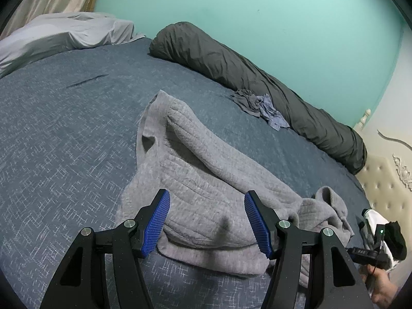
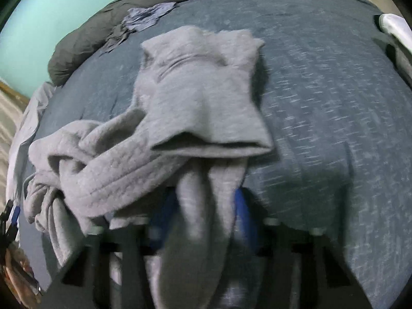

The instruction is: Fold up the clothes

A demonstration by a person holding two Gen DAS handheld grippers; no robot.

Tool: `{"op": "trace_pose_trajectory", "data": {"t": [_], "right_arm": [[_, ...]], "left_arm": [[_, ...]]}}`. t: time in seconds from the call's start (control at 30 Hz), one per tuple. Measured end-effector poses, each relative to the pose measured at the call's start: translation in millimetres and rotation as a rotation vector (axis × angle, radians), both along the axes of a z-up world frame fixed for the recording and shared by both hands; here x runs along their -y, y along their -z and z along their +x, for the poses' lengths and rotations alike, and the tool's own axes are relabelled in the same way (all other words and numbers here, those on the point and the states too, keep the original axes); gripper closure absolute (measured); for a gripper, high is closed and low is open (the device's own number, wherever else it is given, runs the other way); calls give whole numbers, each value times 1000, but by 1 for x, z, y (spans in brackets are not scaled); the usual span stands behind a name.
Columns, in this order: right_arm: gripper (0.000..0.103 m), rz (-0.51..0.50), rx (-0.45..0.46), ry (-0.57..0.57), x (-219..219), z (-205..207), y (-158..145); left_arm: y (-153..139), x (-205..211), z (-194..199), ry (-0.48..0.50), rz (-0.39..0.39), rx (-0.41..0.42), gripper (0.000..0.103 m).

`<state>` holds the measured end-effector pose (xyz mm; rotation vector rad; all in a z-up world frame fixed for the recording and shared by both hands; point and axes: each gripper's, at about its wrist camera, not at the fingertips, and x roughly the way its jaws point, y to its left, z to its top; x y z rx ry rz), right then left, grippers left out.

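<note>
Right gripper point(image 2: 206, 219) clamps a bunched fold of the grey sweater point(image 2: 200, 97), blurred in mid-lift over the blue bedspread point(image 2: 322, 103). Left gripper point(image 1: 207, 221) hangs released above the sweater's near hem, grasping nothing. Spreading looks underway; next, the sleeve heaped at 9 o'clock in the right view needs pulling flat.

One grey sweater point(image 1: 206, 177) lies on one bed point(image 1: 64, 128). One small crumpled blue-grey cloth point(image 1: 257, 105), one dark rolled duvet point(image 1: 257, 77) and one pale pillow point(image 1: 64, 33) are there too. Two tools: left point(image 1: 207, 221), right point(image 2: 203, 219).
</note>
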<state>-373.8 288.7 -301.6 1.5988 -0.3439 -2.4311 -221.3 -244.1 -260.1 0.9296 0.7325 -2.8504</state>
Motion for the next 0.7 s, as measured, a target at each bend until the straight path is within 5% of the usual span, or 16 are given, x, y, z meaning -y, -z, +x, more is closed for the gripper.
{"op": "trace_pose_trajectory", "data": {"t": [0.07,0.3,0.57,0.7], "right_arm": [[92,21,-13,-22,6,1,-1],[95,17,-155,3,-16,25,-55],[95,86,-308,125,-93,85,-139],[95,118,-317,133,-92,114,-140]], "left_arm": [[-1,-2,0,6,-3,0,39],[-4,9,5,-25,6,-8,38],[-10,10,9,-23,12,-18,38],[-13,10,13,-14,11,-19,38]]}}
